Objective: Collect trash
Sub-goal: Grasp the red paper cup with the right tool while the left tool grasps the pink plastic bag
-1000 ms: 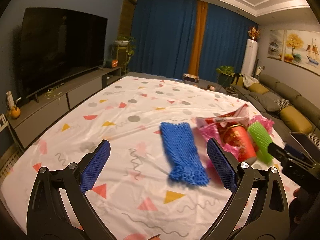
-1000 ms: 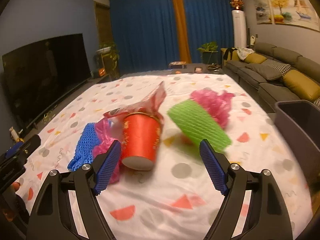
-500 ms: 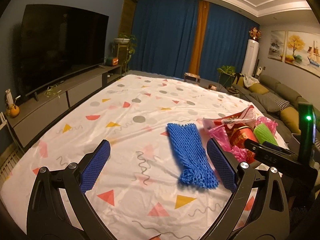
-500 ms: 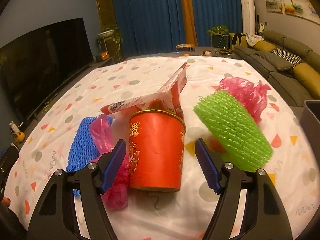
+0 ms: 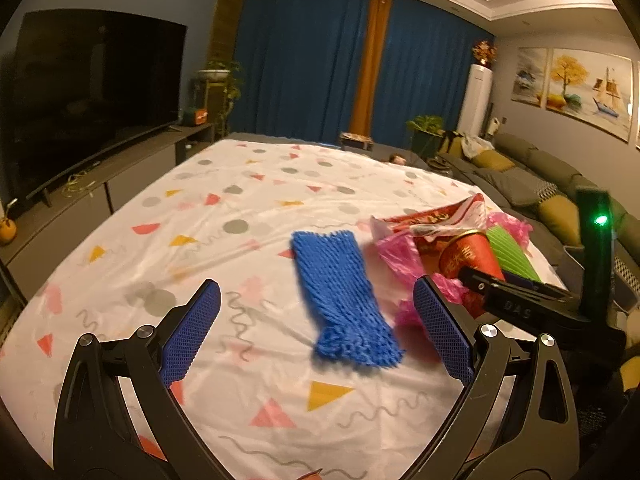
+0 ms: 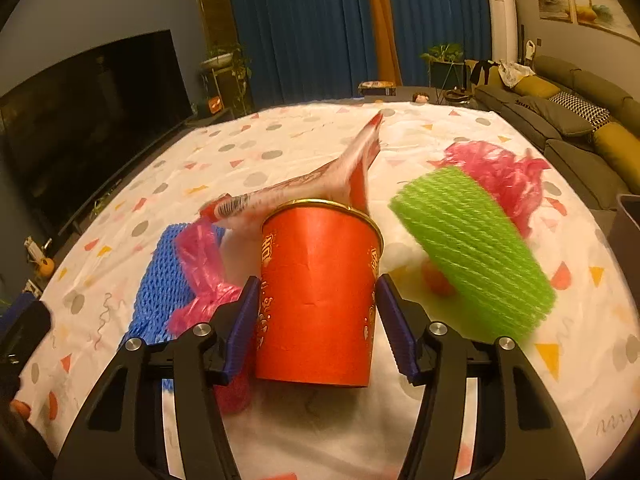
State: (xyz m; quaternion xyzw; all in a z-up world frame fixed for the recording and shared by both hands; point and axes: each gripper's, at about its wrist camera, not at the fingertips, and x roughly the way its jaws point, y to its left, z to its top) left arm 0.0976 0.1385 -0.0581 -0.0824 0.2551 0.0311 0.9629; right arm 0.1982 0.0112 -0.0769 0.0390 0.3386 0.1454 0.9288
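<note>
A red paper cup (image 6: 318,292) lies on the patterned sheet, and my right gripper (image 6: 320,324) has closed its blue pads against both sides of it. A red-and-white wrapper (image 6: 320,180) sticks out behind the cup. A green foam net (image 6: 476,248), pink plastic bags (image 6: 496,176) and a blue foam net (image 6: 160,284) lie around it. In the left wrist view my left gripper (image 5: 316,328) is open and empty, with the blue foam net (image 5: 340,296) between its fingers and the cup (image 5: 468,256) to its right.
A dark bin edge (image 6: 628,232) shows at the far right by the sofa (image 6: 560,120). A TV (image 5: 88,88) on a low cabinet stands along the left. The sheet (image 5: 240,200) stretches away toward the blue curtains.
My right gripper moved forward around the red cup and narrowed from wide open to gripping its sides. My left gripper shifted slightly, still open over the blue net.
</note>
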